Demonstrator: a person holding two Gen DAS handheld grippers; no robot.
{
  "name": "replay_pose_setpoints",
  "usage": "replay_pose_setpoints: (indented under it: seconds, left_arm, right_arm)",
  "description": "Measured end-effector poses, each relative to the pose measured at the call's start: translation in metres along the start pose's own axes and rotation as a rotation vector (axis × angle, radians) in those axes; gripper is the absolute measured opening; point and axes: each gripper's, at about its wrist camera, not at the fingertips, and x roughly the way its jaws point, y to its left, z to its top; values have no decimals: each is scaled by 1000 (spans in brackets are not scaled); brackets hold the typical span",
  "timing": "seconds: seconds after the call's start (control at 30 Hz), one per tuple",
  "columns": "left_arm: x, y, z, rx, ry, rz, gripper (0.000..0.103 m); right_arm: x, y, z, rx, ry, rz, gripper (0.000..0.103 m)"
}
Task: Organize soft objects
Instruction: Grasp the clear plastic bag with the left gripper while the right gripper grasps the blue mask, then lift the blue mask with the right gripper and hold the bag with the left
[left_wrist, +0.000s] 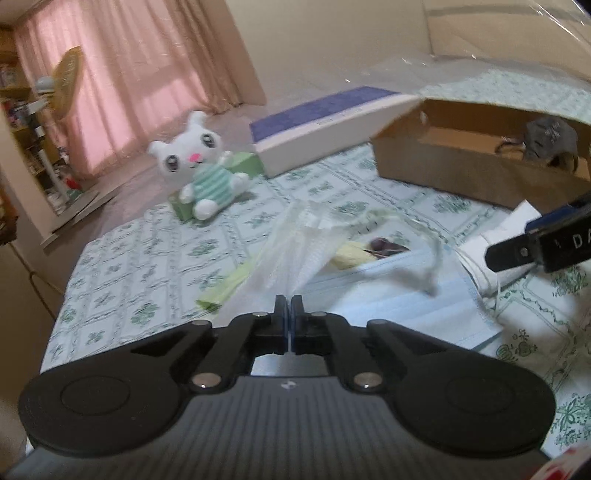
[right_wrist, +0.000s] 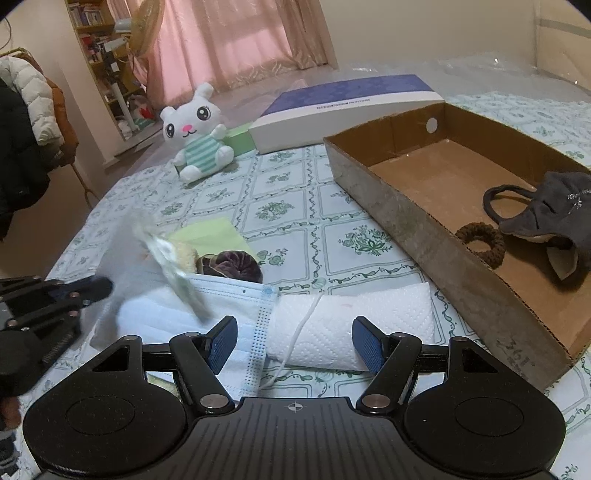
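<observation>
Both tongs sat over the near edge of the bed (right_wrist: 280, 206). Left tongs (left_wrist: 288, 306) were pinched shut on a blurred translucent white piece (left_wrist: 291, 251), seemingly lifted above the pile. Right tongs (right_wrist: 293, 339) stood wide, empty, straddling the folded paper towel (right_wrist: 354, 321), which lay just ahead of them, touching the blue face mask (right_wrist: 221, 321) on its left. Its long axis ran left to right, across the gap between the blue pads (right_wrist: 365, 343). The cardboard box (right_wrist: 424, 236), holding a dark mask (right_wrist: 554, 210) and a scrunchie (right_wrist: 480, 238), lay to the right and farther off, so the right side looked nearer for the drop.
</observation>
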Motion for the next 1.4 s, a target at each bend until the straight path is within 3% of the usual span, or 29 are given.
replay_pose_setpoints:
  seconds: [0.17, 0.47, 0.8, 0.97, 1.03, 1.07, 1.4]
  left_arm:
    - [-27, 28, -14, -104, 42, 61, 3]
    - [-62, 83, -62, -358, 263, 202, 3]
    - [-64, 85, -77, -442, 303, 159, 3]
    - [-58, 78, -74, -440, 301, 150, 3]
    - [-57, 78, -73, -440, 298, 151, 3]
    - [-58, 78, -73, -441, 297, 151, 3]
    - [-74, 78, -61, -439, 247, 157, 3]
  right_arm:
    - [-6, 9, -2, -39, -10, 26, 69]
    - [3, 54, -27, -273, 10, 93, 69]
    - [33, 89, -74, -700, -33, -60, 67]
    - [44, 92, -84, -799, -56, -76, 32]
    - [44, 91, -85, -806, -69, -66, 8]
    - [42, 90, -83, -799, -72, -56, 3]
    - [-5, 80, -52, -615, -140, 41, 0]
